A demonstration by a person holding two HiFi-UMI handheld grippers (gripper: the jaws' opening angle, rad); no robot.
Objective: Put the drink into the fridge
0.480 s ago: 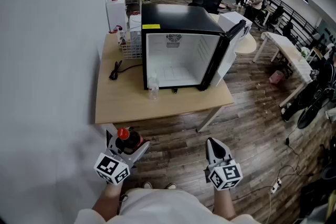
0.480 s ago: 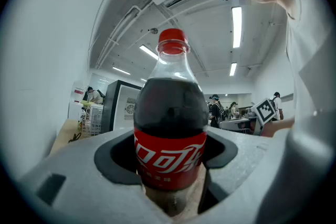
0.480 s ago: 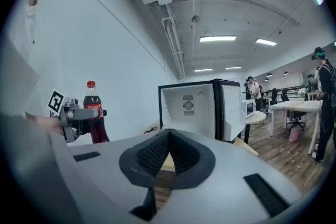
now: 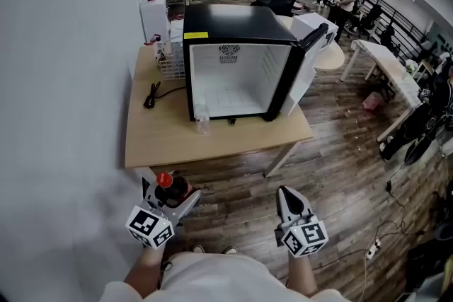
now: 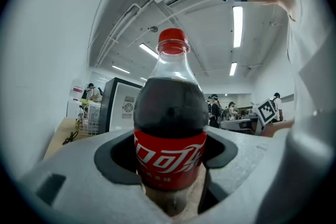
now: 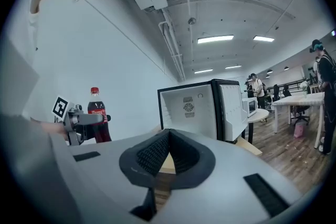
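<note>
A dark cola bottle [image 5: 169, 123] with a red cap and red label stands upright between the jaws of my left gripper [image 5: 169, 165], which is shut on its body. In the head view that gripper [image 4: 173, 189] is low at the left, short of the table, with the bottle's cap [image 4: 164, 179] showing. My right gripper [image 4: 291, 203] is low at the right, shut and holding nothing; its own view shows the pads [image 6: 157, 152] meeting. The black mini fridge [image 4: 237, 60] stands on the wooden table [image 4: 163, 141], its door [image 4: 311, 53] swung open to the right and its white inside bare.
A small clear bottle [image 4: 203, 122] stands on the table just before the fridge's left corner. A black cable [image 4: 151, 95], a wire basket [image 4: 170, 64] and white boxes [image 4: 154, 7] lie left of the fridge. People and desks fill the room behind. Wooden floor lies between me and the table.
The table and fridge sit slightly further left and higher in the head view. Both grippers keep their places and the bottle stays held.
</note>
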